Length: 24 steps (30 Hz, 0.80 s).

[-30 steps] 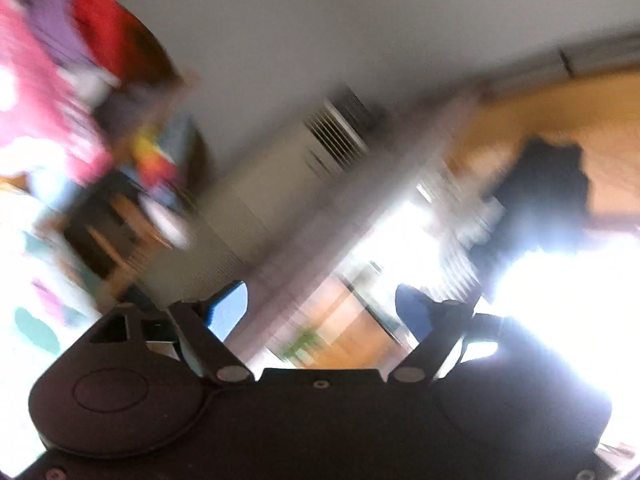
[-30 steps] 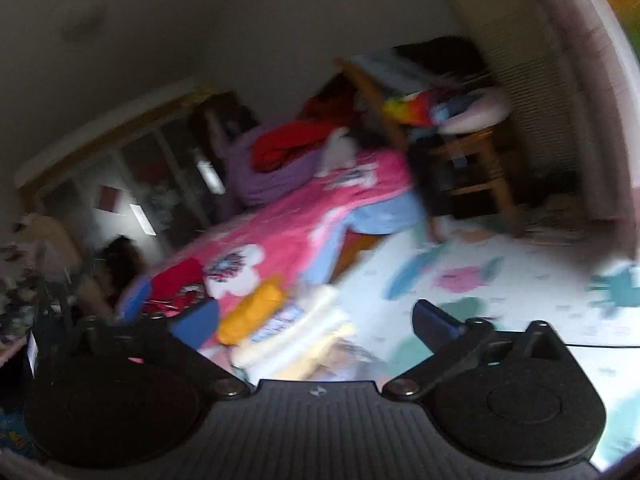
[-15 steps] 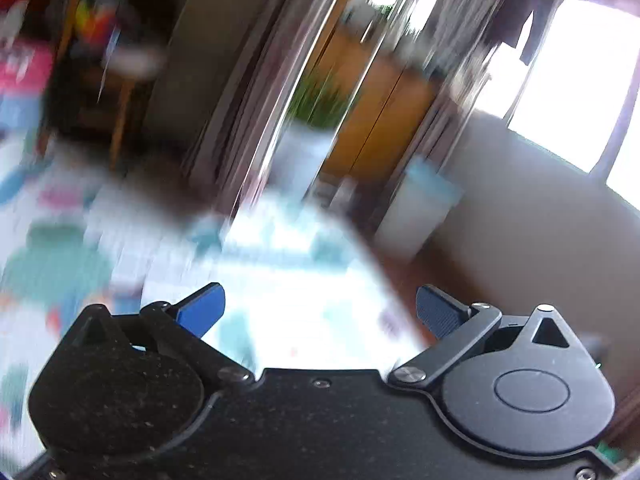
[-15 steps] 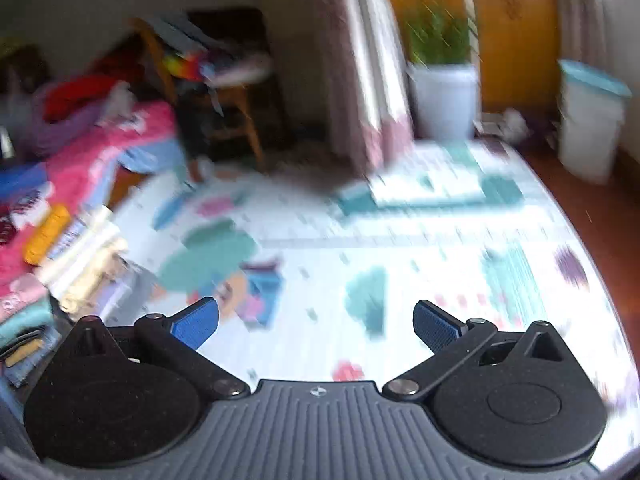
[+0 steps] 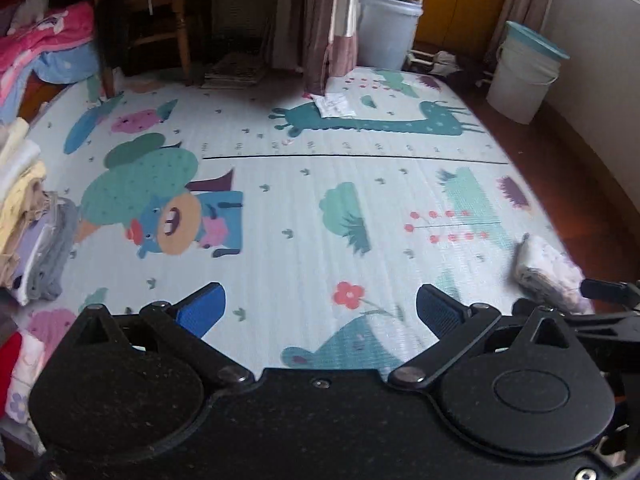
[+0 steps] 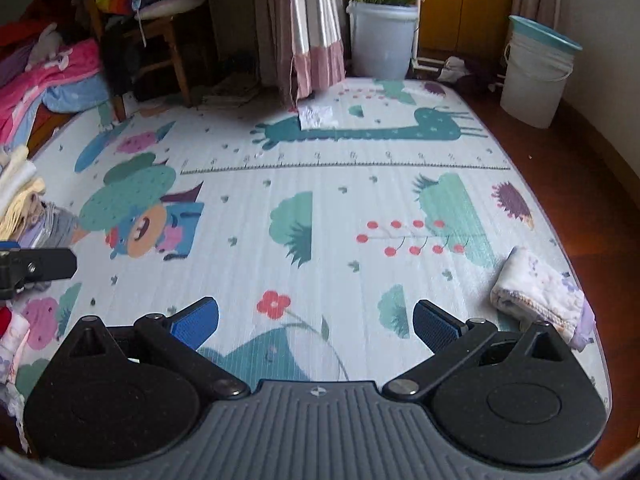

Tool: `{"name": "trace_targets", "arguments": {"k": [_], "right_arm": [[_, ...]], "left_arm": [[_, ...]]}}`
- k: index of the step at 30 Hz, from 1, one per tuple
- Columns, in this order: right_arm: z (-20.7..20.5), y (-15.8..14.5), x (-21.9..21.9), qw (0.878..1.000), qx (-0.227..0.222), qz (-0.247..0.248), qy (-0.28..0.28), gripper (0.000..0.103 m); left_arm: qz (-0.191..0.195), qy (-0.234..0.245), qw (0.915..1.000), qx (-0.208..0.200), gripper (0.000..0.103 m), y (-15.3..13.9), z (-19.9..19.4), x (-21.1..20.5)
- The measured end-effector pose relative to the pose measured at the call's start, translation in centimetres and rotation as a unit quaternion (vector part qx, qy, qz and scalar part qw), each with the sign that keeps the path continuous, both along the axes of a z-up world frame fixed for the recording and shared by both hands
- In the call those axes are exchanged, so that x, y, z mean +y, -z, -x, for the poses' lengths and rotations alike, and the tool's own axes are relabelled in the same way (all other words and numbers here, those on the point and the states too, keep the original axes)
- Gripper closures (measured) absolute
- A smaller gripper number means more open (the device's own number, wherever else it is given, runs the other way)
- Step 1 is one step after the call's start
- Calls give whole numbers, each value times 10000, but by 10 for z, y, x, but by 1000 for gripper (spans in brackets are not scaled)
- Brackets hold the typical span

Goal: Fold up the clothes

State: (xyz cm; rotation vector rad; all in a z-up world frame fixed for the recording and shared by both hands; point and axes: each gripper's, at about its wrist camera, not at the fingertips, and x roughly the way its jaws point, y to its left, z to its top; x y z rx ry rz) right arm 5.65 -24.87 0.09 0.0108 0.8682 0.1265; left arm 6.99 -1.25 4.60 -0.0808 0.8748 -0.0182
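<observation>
- The left gripper (image 5: 320, 308) has swung down from the wall and window to face the play mat (image 5: 304, 208).
- The right gripper (image 6: 316, 320) has turned from the bed to the same mat.
- A folded cloth (image 6: 540, 296) has come into view.

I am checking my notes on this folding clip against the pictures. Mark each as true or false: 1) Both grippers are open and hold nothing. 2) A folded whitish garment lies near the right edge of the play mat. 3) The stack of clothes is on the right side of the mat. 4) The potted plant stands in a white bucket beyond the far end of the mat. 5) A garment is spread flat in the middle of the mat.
1) True: the left gripper and the right gripper both stand open, nothing between the fingers.
2) True: the folded garment lies by the play mat's right edge.
3) False: the stack of clothes is at the left edge.
4) True: the potted plant stands there.
5) False: the middle shows only the printed mat.
</observation>
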Motion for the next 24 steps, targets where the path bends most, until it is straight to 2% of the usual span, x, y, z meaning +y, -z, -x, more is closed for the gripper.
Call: {"name": "trace_targets", "arguments": {"k": [8,20,24], "right_arm": [[3,8,21,9995,261,61,-156,0],[4,16,53,9985,496,129,-212,0],[5,17,60,9982,536,136,-228,0]], "left_arm": [[-185,-182,9994,225,0,27,5,8],[-338,-104,9982,483,0,46,16,21],[-272,-107,9982,523,0,49,18,26]]}}
